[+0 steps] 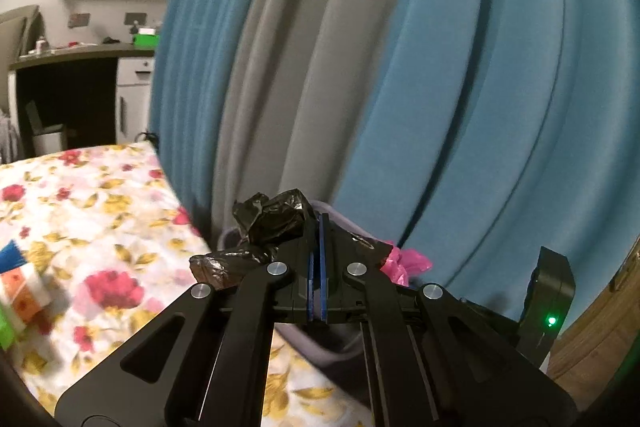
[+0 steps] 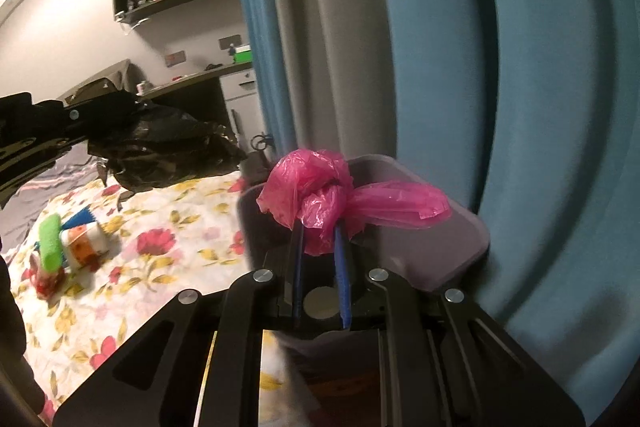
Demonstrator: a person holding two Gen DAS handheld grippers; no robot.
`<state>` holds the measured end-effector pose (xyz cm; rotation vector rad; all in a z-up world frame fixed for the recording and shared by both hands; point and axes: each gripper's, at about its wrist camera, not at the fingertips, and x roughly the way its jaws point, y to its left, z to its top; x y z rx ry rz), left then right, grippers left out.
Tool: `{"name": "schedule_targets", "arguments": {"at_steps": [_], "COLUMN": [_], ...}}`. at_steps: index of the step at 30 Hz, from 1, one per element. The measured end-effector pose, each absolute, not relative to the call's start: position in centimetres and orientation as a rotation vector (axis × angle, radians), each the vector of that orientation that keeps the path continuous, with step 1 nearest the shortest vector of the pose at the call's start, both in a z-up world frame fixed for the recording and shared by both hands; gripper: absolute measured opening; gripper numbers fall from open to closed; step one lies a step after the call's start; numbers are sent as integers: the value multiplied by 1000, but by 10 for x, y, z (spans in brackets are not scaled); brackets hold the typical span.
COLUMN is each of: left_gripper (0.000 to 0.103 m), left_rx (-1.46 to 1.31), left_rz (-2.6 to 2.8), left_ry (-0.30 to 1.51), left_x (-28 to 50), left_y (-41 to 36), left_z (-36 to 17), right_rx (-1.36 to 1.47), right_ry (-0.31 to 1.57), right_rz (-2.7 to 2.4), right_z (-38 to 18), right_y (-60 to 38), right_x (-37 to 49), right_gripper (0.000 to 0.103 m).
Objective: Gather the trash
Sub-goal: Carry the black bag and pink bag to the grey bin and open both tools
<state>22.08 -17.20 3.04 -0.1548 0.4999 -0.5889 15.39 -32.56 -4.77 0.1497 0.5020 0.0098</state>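
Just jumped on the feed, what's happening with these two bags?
A person is collecting trash with two handheld grippers. The left gripper is clamped on a crumpled black plastic bag; the right gripper pinches a knotted pink plastic bag. Both are near a grey bin by the blue curtain at the edge of the floral bedsheet. Neither bag is released yet.

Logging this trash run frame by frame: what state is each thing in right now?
left gripper: shut on black plastic bag
right gripper: shut on pink plastic bag, knotted
grey bin: open-topped, on the bed's edge, below the pink bag
floral bedsheet: spread flat
curtains: drawn
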Motion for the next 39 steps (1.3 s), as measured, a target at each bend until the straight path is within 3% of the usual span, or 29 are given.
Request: {"name": "schedule_targets", "arguments": {"at_steps": [39], "left_gripper": [1], "left_rx": [-207], "left_rz": [-658], "left_ry": [663], "left_x": [289], "left_y": [-222], "left_z": [-22], "right_rx": [177], "right_ry": [586], "right_rz": [-24], "right_z": [-80], "right_y": [-353], "right_x": [191], "right_gripper": [16]}}
